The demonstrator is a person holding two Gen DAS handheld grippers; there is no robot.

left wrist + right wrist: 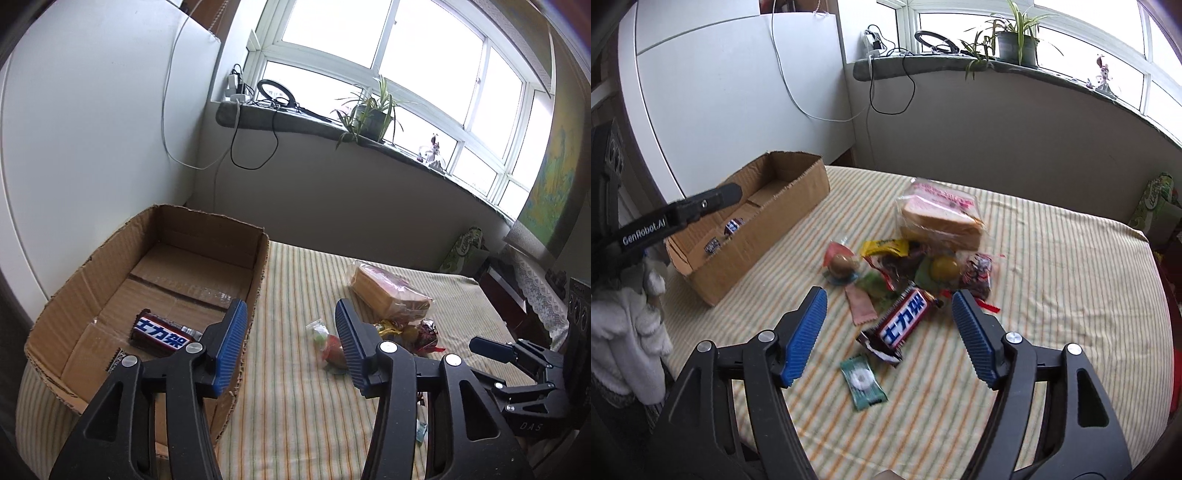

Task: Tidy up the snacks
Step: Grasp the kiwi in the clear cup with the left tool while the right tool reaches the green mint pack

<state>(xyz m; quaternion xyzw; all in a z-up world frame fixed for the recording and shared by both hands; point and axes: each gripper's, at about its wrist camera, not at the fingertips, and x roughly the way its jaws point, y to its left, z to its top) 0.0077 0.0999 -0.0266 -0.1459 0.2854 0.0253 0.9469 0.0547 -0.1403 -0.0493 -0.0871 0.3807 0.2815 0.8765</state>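
A cardboard box (pixel 255 266) stands at the left of the striped cloth and holds a Snickers bar (pixel 162 334); the box also shows in the right wrist view (pixel 783 218). My left gripper (pixel 291 347) is open and empty, above the box's right wall. My right gripper (pixel 890 332) is open and empty, just above a second Snickers bar (pixel 903 325) on the cloth. Behind that bar lies a pile of small snacks (pixel 886 266) and a bag of sliced bread (pixel 938 218). A green wrapped candy (pixel 863 382) lies nearer to me.
The bread bag (pixel 388 291) and small snacks (pixel 328 347) also show in the left wrist view, with my right gripper (pixel 491 349) beyond them. A white cabinet (pixel 738 92) stands behind the box. A windowsill with a potted plant (pixel 369 114) runs along the back wall.
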